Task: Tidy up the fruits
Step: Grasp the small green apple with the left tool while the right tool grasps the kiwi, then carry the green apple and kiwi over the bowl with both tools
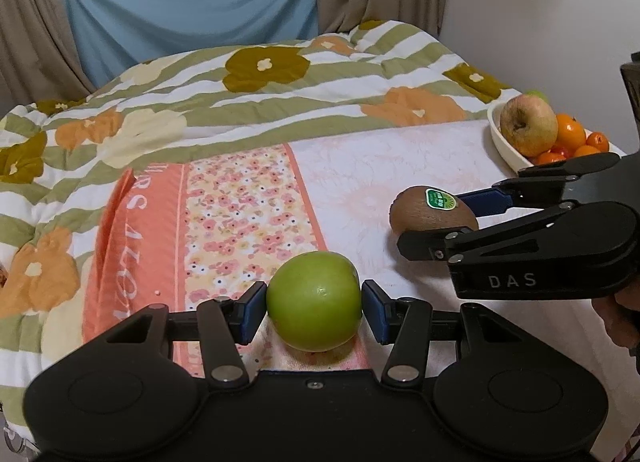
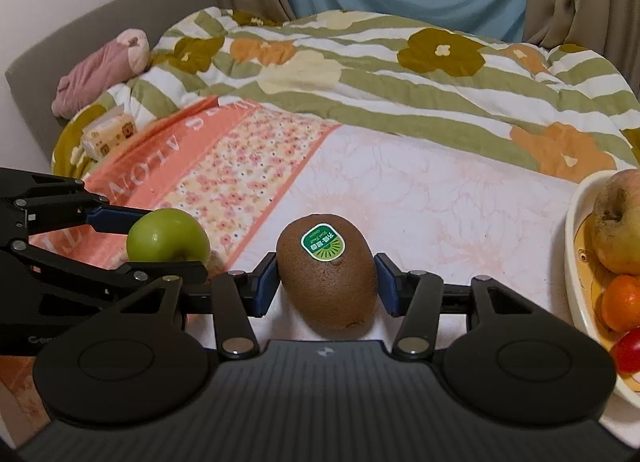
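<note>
Gripping a green apple (image 1: 314, 301) in the left gripper (image 1: 315, 312) and a stickered kiwi (image 2: 327, 271) in the right gripper (image 2: 327, 289), probably both headed for the cream fruit bowl (image 2: 576, 262) at right, since it already holds an apple and oranges.

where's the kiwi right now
The kiwi sits on the pale bedspread between the fingers of the right gripper, right of the green apple and left of the fruit dish.

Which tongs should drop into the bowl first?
Right, probably. The right tongs pinch the stickered brown kiwi nearest the cream fruit bowl; the left tongs hold the green apple farther away.
</note>
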A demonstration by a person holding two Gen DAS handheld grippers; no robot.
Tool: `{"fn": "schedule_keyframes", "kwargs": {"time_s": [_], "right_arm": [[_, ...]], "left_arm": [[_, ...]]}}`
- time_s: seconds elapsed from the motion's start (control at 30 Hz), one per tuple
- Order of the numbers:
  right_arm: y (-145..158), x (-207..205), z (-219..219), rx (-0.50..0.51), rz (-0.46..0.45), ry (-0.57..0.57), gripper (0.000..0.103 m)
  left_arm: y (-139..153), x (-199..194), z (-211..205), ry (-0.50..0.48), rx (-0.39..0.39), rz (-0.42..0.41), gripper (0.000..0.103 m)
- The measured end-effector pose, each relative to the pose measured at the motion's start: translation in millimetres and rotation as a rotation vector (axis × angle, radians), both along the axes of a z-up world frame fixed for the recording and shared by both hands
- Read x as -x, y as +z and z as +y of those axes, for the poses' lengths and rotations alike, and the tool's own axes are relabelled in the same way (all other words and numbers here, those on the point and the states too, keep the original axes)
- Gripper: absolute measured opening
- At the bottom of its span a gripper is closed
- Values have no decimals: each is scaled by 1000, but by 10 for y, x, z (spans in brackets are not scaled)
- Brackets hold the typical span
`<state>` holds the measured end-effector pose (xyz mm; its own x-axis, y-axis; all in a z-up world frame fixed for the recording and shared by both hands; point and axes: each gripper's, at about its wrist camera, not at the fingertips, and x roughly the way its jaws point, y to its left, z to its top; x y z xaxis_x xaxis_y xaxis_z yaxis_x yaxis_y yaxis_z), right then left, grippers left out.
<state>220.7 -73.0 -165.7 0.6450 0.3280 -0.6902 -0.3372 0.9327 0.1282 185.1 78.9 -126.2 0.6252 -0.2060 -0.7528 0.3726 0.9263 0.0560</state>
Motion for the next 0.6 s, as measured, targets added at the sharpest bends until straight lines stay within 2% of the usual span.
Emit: {"fn": "schedule_keyframes", "kwargs": {"time_s": [0.3, 0.6], "right_arm": [[342, 160, -252, -29, -24, -27, 66], [684, 397, -744, -47, -46, -60, 66]], "left_arm": [[222, 54, -147, 30, 2, -26, 56], [542, 137, -550, 33, 18, -64, 56]]}}
